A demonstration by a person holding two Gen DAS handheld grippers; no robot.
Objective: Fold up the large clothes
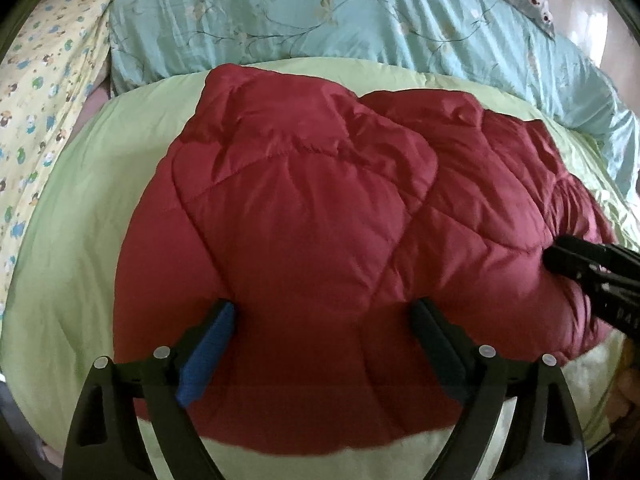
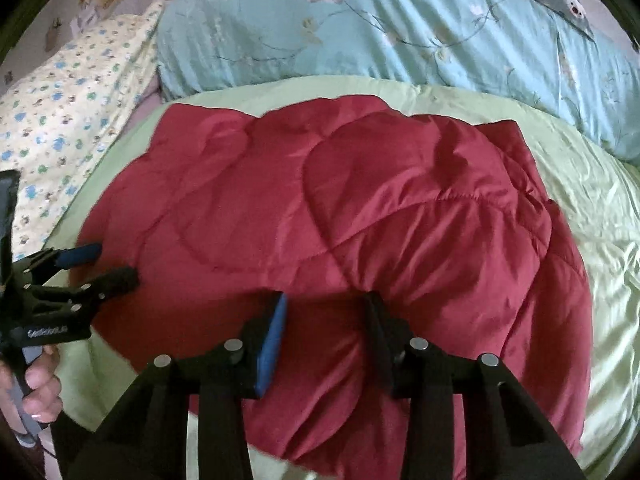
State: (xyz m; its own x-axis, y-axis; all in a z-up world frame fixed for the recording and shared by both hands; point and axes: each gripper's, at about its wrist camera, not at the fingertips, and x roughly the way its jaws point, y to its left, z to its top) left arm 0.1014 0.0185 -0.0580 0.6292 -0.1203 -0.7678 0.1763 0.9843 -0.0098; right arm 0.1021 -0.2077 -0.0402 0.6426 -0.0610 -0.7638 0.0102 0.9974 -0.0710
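A dark red quilted garment (image 1: 320,220) lies bunched and folded over on a light green cover (image 1: 60,260); it also fills the right wrist view (image 2: 360,208). My left gripper (image 1: 324,312) is open, its fingers spread over the garment's near edge and resting on the fabric. My right gripper (image 2: 326,300) has its jaws partly closed around a raised fold of the red fabric, which puckers between them. The right gripper shows at the right of the left wrist view (image 1: 560,256), pressed into the garment. The left gripper shows open at the left of the right wrist view (image 2: 112,264).
A light blue floral quilt (image 1: 320,12) lies bunched along the far side of the bed. A yellow patterned pillow (image 1: 44,92) lies at the far left. The green cover (image 2: 600,240) extends right of the garment. A hand (image 2: 36,384) holds the left gripper's handle.
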